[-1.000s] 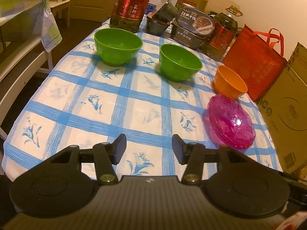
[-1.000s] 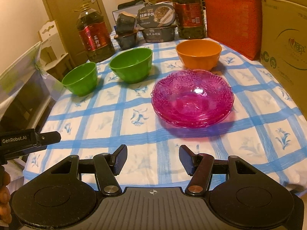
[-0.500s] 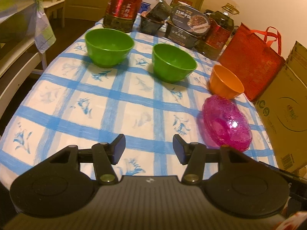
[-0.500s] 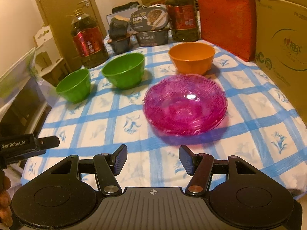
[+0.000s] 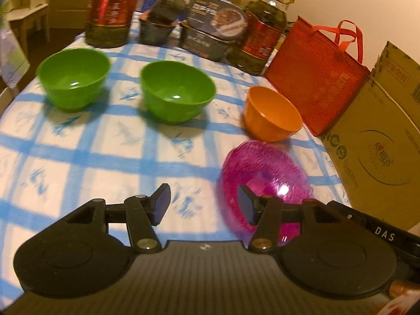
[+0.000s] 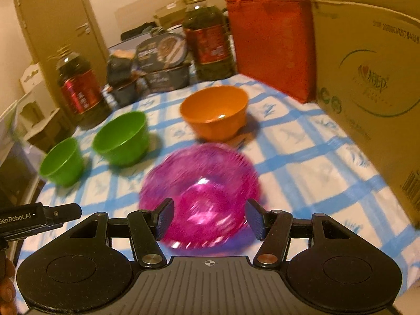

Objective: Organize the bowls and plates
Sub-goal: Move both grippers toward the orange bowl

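A stack of pink glass plates (image 6: 202, 181) sits on the blue-checked tablecloth (image 6: 302, 162), right in front of my open, empty right gripper (image 6: 210, 220). The pink plates also show in the left wrist view (image 5: 265, 173), behind the right fingertip of my open, empty left gripper (image 5: 203, 203). An orange bowl (image 6: 215, 111) stands just beyond the plates; it shows in the left wrist view (image 5: 273, 114) too. Two green bowls (image 5: 72, 77) (image 5: 177, 90) stand side by side to the left, and they appear in the right wrist view (image 6: 63, 161) (image 6: 122, 137).
Two large oil bottles (image 5: 113, 8) (image 5: 262, 31) and dark food containers (image 5: 210, 32) line the table's far edge. A red tote bag (image 5: 315, 73) and a tall cardboard box (image 6: 367, 84) stand along the right side. The left gripper's body (image 6: 34, 216) shows at the right wrist view's left edge.
Both grippers have moved forward towards the bowls and plates, which now look larger. The pink plates now lie just ahead of the right gripper's fingers. Both grippers stayed open.
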Demonstrator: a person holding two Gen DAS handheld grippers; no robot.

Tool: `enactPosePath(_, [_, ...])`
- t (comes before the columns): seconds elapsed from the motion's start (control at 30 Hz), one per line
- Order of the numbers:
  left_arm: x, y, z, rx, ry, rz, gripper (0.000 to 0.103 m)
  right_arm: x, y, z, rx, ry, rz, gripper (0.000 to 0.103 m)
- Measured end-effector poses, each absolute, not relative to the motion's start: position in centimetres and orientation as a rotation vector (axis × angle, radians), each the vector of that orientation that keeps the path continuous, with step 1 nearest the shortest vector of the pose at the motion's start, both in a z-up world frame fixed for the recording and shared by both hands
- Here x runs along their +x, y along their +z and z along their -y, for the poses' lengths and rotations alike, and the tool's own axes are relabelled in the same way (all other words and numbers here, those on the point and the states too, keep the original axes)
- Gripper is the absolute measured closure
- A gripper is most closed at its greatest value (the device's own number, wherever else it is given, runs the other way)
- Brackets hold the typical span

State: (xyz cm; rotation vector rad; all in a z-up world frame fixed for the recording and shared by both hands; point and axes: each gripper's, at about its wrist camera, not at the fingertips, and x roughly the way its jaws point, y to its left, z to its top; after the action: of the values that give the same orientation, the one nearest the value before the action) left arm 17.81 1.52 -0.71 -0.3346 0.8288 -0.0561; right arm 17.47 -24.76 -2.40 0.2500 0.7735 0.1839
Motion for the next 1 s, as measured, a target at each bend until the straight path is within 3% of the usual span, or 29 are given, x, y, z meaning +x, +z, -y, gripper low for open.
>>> enactPosePath(0.6, [35.7, -3.8, 4.7, -0.339, -0.104, -0.822, 0.051, 33.1, -5.6, 29.8, 0.368, 0.173, -0.810, 0.043])
enactPosePath(1.0, [42.1, -6.6, 6.9, -0.299, -0.129, -0.864, 0.060, 40.6, -8.9, 29.5, 0.403, 0.202, -0.877, 0.044])
